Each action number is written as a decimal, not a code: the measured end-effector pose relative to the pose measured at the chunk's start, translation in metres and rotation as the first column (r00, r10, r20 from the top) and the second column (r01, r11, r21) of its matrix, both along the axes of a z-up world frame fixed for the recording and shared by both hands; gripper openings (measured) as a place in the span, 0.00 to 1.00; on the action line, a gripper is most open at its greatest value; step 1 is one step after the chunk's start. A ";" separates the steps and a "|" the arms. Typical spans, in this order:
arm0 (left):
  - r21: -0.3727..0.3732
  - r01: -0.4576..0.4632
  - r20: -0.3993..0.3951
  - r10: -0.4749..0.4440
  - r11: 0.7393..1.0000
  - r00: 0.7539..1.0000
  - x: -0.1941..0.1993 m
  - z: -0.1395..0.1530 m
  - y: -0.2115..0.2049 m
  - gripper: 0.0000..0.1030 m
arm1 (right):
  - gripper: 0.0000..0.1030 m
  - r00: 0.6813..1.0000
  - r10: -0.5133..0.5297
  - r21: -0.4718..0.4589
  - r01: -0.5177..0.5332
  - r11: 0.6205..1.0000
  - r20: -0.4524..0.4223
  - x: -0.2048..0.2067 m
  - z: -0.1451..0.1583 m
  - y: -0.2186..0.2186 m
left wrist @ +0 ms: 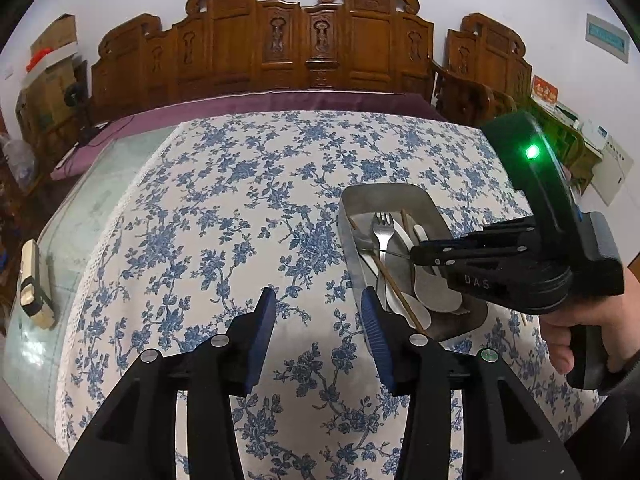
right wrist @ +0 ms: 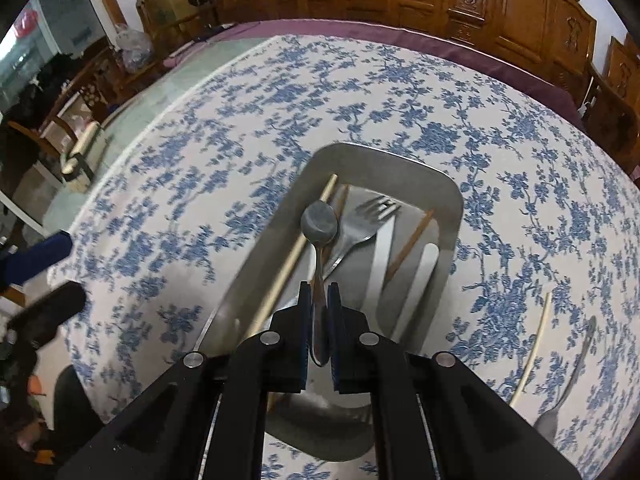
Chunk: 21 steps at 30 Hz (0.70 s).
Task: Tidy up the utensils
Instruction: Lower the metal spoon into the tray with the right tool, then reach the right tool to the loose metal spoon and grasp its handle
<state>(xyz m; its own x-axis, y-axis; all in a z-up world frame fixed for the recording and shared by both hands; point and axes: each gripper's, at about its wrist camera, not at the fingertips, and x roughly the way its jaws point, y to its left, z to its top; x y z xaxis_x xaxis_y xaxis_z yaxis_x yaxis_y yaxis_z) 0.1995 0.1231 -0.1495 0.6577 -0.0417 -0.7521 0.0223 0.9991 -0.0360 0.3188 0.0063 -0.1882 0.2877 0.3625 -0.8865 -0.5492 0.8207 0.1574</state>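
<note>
On blue-flowered tablecloth (left wrist: 224,208) before carved wooden screen (left wrist: 304,40), left tool (left wrist: 320,320) apart, empty; right tool (right wrist: 319,312) clamping spoon (right wrist: 319,224).

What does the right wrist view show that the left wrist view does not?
Only the right wrist view: the spoon pinched by its handle in the right tongs, plus a chopstick and a second fork lying on the cloth beside the tray.
Only the left wrist view: the open, empty left tongs and the hand holding the right tool.
Both: the metal tray holding a fork and chopsticks, on the floral tablecloth.
</note>
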 end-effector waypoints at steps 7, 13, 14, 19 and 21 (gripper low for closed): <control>0.010 0.006 -0.008 -0.005 1.000 1.000 0.001 -0.001 -0.007 0.41 | 0.10 1.000 0.005 0.076 -0.003 0.997 -0.019 0.000 0.006 -0.009; 0.016 0.012 -0.013 -0.012 1.000 1.000 0.001 -0.001 -0.016 0.41 | 0.10 1.000 0.008 0.100 -0.008 0.995 0.002 -0.006 0.012 -0.021; 0.019 0.016 -0.012 -0.016 1.000 1.000 0.001 0.000 -0.018 0.41 | 0.10 1.000 0.006 0.108 -0.007 0.994 0.013 -0.009 0.014 -0.025; 0.026 0.033 -0.008 -0.033 0.999 0.999 0.002 0.003 -0.031 0.49 | 0.10 0.997 -0.009 0.121 0.000 0.993 0.072 -0.020 0.026 -0.057; 0.024 0.042 -0.008 -0.042 0.999 0.999 0.004 0.003 -0.038 0.53 | 0.10 0.995 -0.016 0.114 0.004 0.993 0.102 -0.027 0.031 -0.073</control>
